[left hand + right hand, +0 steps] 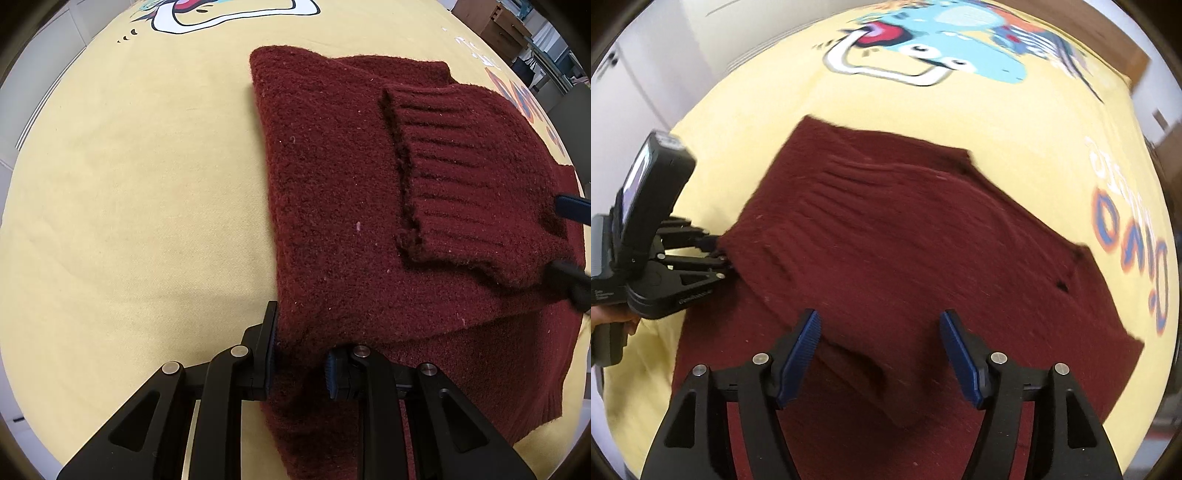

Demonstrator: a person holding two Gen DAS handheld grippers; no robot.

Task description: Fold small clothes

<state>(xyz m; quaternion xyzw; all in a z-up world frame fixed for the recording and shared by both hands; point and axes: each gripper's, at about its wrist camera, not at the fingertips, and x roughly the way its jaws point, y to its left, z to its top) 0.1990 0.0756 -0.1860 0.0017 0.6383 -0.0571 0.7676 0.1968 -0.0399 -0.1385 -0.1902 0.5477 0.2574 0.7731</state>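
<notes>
A dark red knit sweater (332, 192) lies partly folded on a yellow printed cloth (129, 184). A ribbed sleeve cuff (461, 177) lies across its top. My left gripper (301, 354) is shut on a folded edge of the sweater at its near left side; it also shows in the right wrist view (720, 254) at the sweater's left edge. My right gripper (879, 350) is open and empty just above the sweater (905, 240). Its fingertips (569, 206) show at the right edge of the left wrist view, beside the cuff.
The yellow cloth (997, 122) carries a blue cartoon print (942, 48) at the far side and orange lettering (1126, 240) at the right. Wooden furniture (495, 22) stands beyond the far right. White cabinets (646, 74) stand to the left.
</notes>
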